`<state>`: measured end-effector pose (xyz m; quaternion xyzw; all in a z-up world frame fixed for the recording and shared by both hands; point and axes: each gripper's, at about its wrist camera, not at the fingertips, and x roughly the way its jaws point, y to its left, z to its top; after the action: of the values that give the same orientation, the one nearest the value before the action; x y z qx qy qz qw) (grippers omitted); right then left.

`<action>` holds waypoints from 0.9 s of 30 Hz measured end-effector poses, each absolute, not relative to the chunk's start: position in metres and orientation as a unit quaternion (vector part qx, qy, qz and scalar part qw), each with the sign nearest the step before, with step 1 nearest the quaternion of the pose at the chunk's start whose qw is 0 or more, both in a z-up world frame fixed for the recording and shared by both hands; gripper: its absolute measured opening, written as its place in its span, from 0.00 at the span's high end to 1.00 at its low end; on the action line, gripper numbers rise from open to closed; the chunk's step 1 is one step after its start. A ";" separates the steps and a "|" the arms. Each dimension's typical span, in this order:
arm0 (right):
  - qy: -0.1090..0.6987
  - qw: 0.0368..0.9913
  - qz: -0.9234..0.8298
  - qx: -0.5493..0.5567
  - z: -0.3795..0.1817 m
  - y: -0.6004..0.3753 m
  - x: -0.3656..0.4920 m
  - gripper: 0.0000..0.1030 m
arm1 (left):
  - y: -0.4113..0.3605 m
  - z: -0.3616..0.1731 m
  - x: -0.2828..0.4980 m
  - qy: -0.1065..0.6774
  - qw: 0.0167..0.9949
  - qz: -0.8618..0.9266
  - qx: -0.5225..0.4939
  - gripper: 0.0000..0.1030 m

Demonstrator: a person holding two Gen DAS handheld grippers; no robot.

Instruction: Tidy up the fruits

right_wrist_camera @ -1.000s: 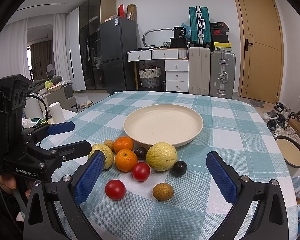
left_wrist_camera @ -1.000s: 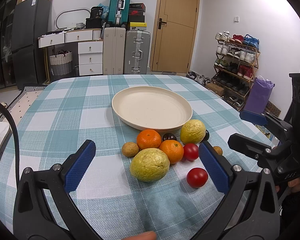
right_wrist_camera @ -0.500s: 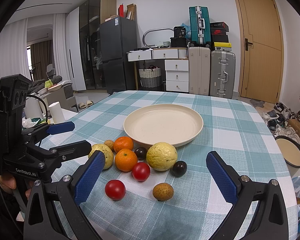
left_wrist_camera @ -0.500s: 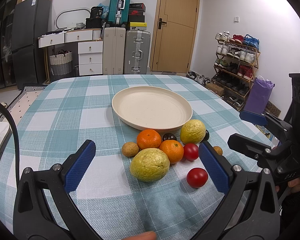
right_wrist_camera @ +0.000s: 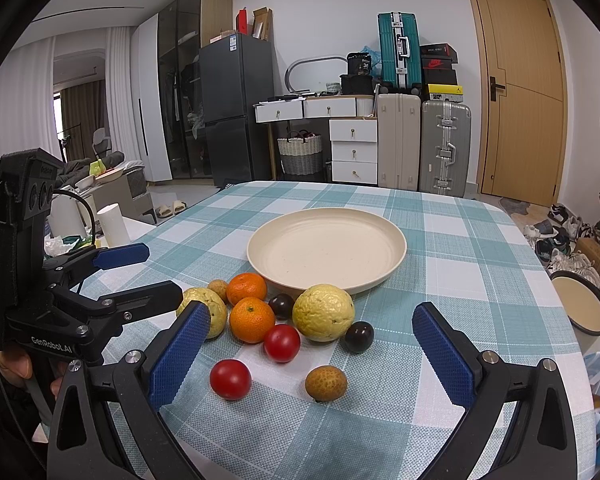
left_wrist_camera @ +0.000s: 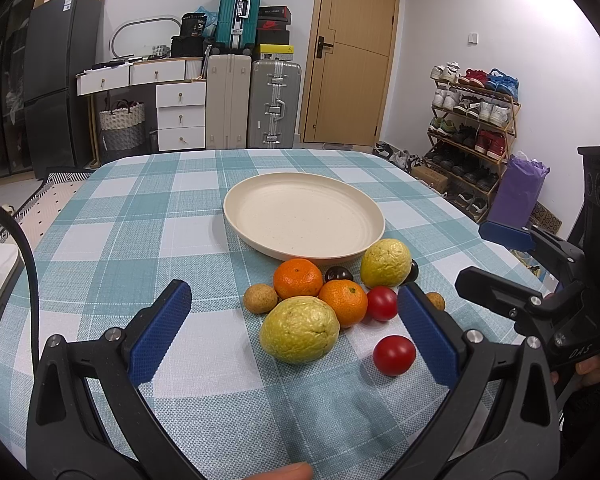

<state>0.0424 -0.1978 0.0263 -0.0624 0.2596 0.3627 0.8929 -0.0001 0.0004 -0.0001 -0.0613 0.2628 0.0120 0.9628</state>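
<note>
your left claw hangs spread wide and empty above the near edge of the tabletop. just ahead of its gap sits the big yellow-green guava, with a small brown fruit beyond it to the left and two oranges touching behind it. a red tomato lies just inside the right pad. the cream plate waits farther ahead, bare, so nothing looks sorted yet.

your right claw is spread and empty too. between its pads lie a tomato, a second tomato, a brown speckled fruit and a dark plum, with the other guava beyond them, just before the plate.

the fruits are packed close and round. close on one carelessly and a pad likely nudges its neighbour, sending a tomato rolling toward the near edge. squeeze a tomato hard and it may split. the two claws work close together, so they could knock each other over the pile.
</note>
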 end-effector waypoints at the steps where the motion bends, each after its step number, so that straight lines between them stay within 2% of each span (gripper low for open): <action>1: 0.260 0.893 0.362 -0.063 0.026 -0.198 0.042 0.00 | 0.000 0.000 0.000 0.263 0.963 0.012 -0.061 0.00; 27: 0.260 0.899 0.349 -0.054 0.026 -0.203 0.042 0.00 | 0.000 0.000 0.000 0.263 0.963 0.013 -0.062 0.00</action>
<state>0.0423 -0.2026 0.0262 -0.0538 0.2599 0.3494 0.8986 0.0000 0.0003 -0.0002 -0.0622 0.2631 0.0130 0.9627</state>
